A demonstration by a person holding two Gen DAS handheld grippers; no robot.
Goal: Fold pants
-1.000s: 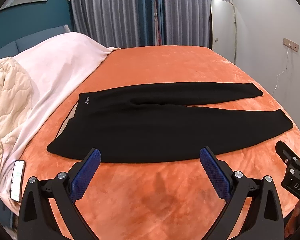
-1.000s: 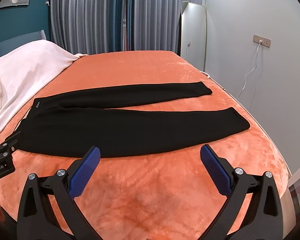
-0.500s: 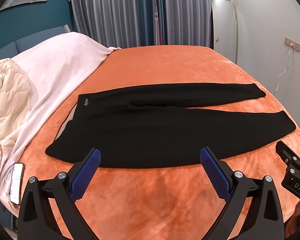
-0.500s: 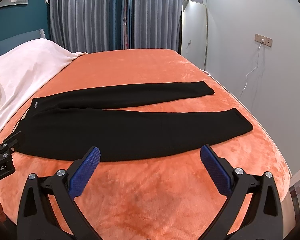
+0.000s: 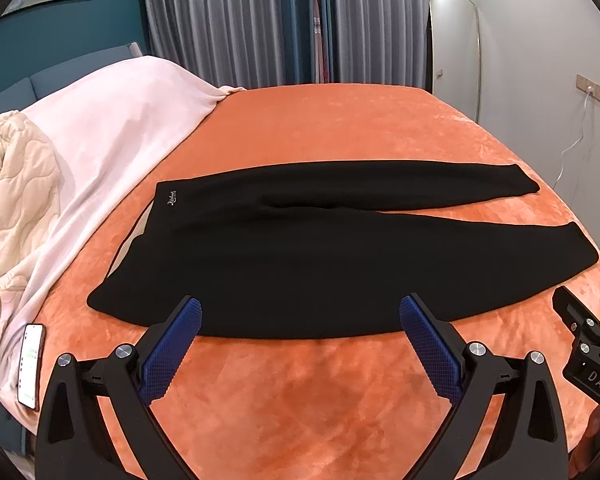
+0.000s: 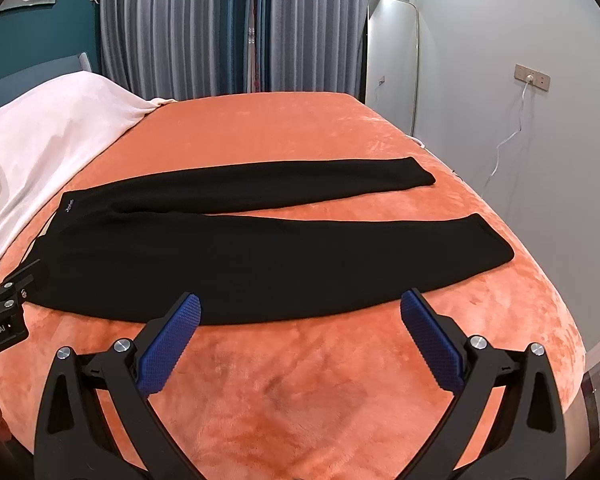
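Black pants (image 5: 300, 248) lie flat across the orange bedspread (image 5: 320, 400), waistband at the left, both legs spread toward the right; they also show in the right wrist view (image 6: 260, 256). My left gripper (image 5: 300, 312) is open and empty, its blue fingertips just above the pants' near edge. My right gripper (image 6: 300, 308) is open and empty, also over the near edge, further right. Each gripper's body shows at the edge of the other's view.
A pale pink blanket (image 5: 100, 140) and a cream quilt (image 5: 12, 200) cover the bed's left side. A phone (image 5: 31, 360) lies at the near left edge. A mirror (image 6: 392, 60) and a wall socket with cable (image 6: 528, 80) stand at the right.
Both grippers have moved slightly forward toward the pants' near edge. The pants have not moved and both grippers stay open.
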